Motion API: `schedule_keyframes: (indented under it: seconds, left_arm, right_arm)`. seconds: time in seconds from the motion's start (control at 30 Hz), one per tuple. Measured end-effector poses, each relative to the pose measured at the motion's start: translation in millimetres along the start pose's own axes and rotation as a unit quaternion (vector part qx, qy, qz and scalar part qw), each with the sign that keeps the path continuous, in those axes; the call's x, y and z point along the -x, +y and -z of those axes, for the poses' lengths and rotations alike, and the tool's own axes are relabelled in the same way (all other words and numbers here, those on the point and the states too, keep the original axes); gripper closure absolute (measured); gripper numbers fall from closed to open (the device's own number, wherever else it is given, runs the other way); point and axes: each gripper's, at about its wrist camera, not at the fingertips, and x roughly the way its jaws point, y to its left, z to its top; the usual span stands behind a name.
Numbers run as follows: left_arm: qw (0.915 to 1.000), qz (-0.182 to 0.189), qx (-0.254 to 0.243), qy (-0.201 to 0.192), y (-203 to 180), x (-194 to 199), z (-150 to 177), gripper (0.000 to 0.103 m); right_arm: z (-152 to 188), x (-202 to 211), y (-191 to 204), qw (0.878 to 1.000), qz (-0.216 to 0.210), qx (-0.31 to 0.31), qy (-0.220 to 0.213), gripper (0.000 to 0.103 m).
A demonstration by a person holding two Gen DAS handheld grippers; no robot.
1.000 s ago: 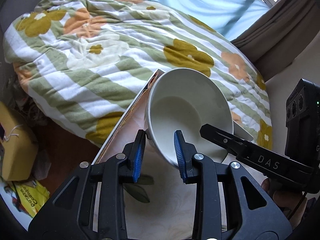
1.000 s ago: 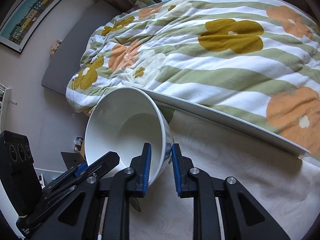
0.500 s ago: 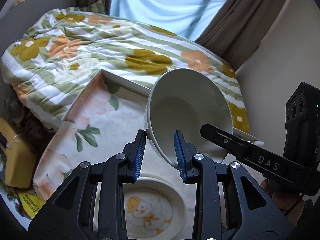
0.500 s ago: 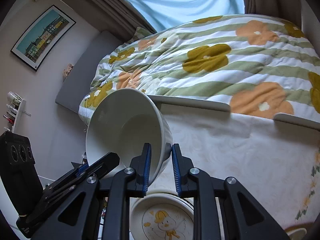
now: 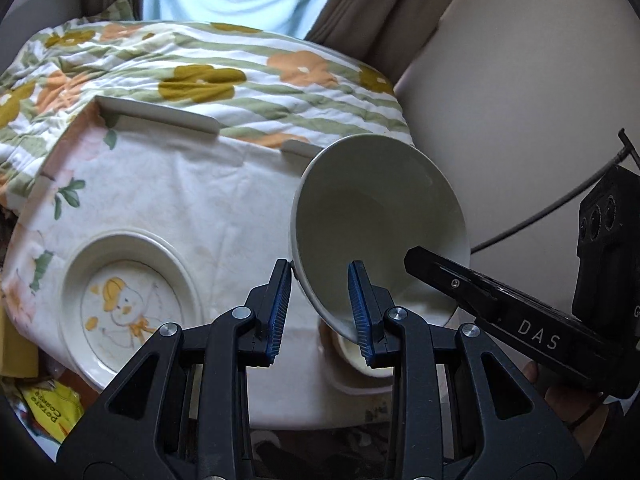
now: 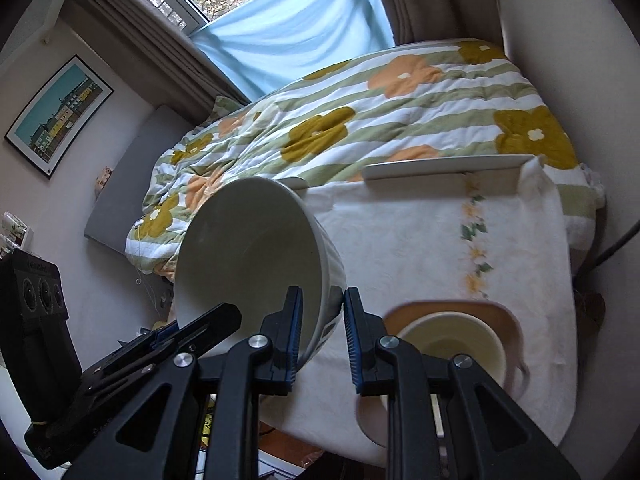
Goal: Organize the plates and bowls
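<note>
We hold the big bowl [image 5: 376, 236] by its rim, both grippers' jaws clamped, tipped above the small bowl [image 6: 452, 340] for stacking.

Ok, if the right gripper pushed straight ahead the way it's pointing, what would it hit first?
The white bowl: the right gripper is clamped on its wall. Past that, the line seems to meet the white tablecloth before the flowered quilt, though depth is unclear.
</note>
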Motion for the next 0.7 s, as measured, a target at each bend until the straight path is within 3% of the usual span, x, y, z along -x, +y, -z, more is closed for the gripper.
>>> schedule_keyframes:
  seconds: [0.27,0.7]
  left_arm:
    - [0.9963,0.008,-0.038,0.077,-40,-48,37,0.077]
    - [0.9803,-0.042,-0.120,0.151,-56,-103,59,0.077]
  right_arm:
    - [38,9,-58,0.998,0.044,-0.032,0.021,0.084]
    - [67,-15,-78,0.995,0.092,-0.020,0.038,0.084]
